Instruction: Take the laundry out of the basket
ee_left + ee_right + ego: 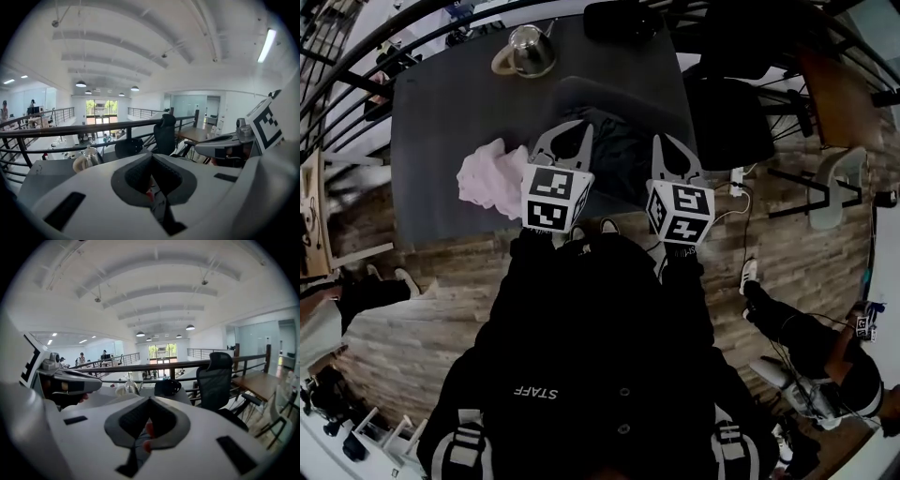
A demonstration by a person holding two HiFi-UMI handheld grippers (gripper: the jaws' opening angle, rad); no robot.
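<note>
Biggest thing here is the dark bench (441, 122), and the basket (591, 94) sits on its near right part, right in front of the person, which makes sense since both hands can reach it from there. It's dark grey and whatever is inside is just as dark, so I honestly can't tell how much is left in it. One piece of laundry, a pink cloth (492, 176), lies crumpled on the bench just beside the basket on its left, so I'd guess that's the drop spot for stuff that's out. A kettle (528, 49) is at the far edge, well apart from all this and out of the way. The left hand-held gripper (566, 131) and the right hand-held gripper (665, 145) hang side by side over the basket's near side, the left one close to the pink cloth. Both have their jaws pressed together with nothing between them, so no grab is happening. They point forward and only a bit downward; their own views look across the bench to the railing, not into the basket. My read: they'd need to tip down more and open up before picking anything.
</note>
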